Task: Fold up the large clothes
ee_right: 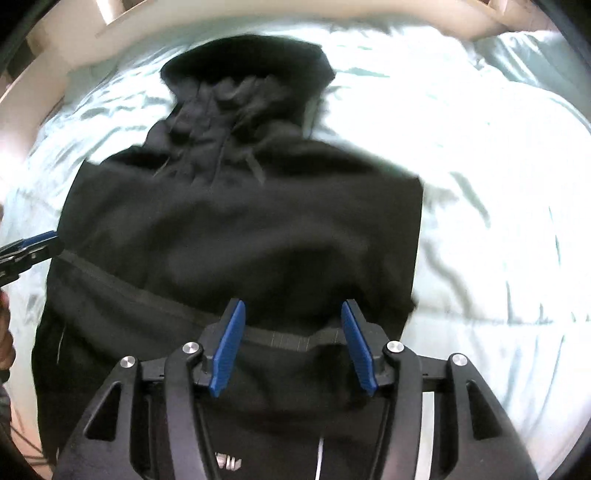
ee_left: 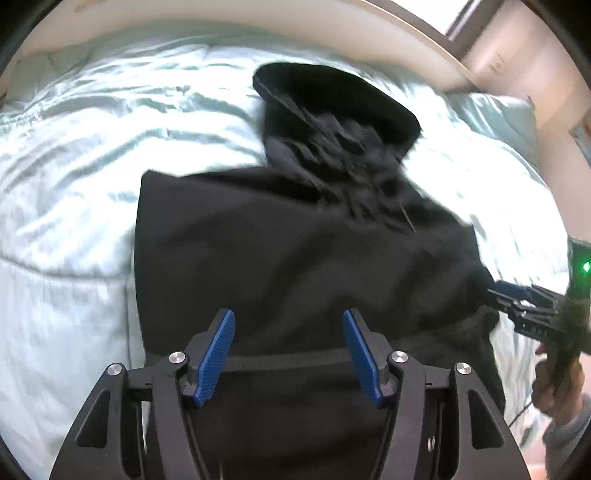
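Observation:
A black hoodie point(ee_left: 295, 240) lies on the pale green bed sheet point(ee_left: 74, 147), its hood point(ee_left: 332, 99) pointing away and its body laid as a rough rectangle. My left gripper point(ee_left: 288, 314) hovers over the near part of the hoodie, blue pads apart, a hem band showing between them without being pinched. In the right wrist view the same hoodie point(ee_right: 240, 229) fills the middle. My right gripper point(ee_right: 292, 305) stands open above its lower hem, nothing clamped. Each gripper shows at the edge of the other view: right gripper point(ee_left: 517, 302), left gripper point(ee_right: 33, 243).
The sheet point(ee_right: 480, 184) is rumpled around the garment. A pillow point(ee_left: 495, 114) lies at the far right corner, also seen as pillow point(ee_right: 524, 55). A pale bed frame point(ee_left: 406, 33) curves behind, with a window beyond. A person's hand point(ee_left: 561, 387) holds the right gripper.

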`<state>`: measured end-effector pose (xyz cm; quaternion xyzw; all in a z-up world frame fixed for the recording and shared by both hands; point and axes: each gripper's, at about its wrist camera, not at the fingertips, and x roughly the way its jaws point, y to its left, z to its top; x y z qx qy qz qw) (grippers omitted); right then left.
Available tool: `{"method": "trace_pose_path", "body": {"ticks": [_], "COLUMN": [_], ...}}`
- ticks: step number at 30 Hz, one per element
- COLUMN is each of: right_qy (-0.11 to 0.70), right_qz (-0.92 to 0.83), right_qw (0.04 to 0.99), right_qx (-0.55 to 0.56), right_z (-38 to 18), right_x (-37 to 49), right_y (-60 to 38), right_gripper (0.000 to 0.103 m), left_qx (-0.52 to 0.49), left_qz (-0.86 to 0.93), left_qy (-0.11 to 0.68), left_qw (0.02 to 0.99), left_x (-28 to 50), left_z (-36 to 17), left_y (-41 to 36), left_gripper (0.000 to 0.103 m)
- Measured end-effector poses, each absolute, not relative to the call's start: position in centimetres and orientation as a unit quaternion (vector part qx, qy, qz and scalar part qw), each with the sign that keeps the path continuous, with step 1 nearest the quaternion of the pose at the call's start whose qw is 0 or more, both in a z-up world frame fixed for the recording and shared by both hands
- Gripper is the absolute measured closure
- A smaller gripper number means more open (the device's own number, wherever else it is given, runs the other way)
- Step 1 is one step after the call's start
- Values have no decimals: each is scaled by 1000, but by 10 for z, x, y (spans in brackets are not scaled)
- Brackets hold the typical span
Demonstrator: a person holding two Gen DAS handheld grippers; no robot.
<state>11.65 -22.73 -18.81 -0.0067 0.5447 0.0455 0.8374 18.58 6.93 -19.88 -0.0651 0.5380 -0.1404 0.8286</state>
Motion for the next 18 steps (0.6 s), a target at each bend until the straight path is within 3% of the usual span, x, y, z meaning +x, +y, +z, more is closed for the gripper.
{"method": "trace_pose_path", "body": {"ticks": [6, 8, 13, 18], "right_qy": [589, 586, 595, 562], "right_qz": [0, -3, 16, 37], "right_qw": [808, 810, 804, 826], "right_qx": [-20, -28, 2, 27], "right_z": [-260, -260, -244, -195], "right_x": [155, 157, 159, 168], "right_y": [-238, -236, -246, -256], "right_gripper": [49, 48, 47, 46], "left_qx": [-100, -87, -58, -60], "left_qz": [-105, -101, -123, -142], "left_qy": [583, 581, 568, 520], "left_qw": [799, 803, 812, 840], "left_x": [222, 222, 214, 228], "left_z": [-261, -264, -244, -191], "left_y": [80, 76, 64, 67], "left_gripper": [41, 41, 41, 41]}}
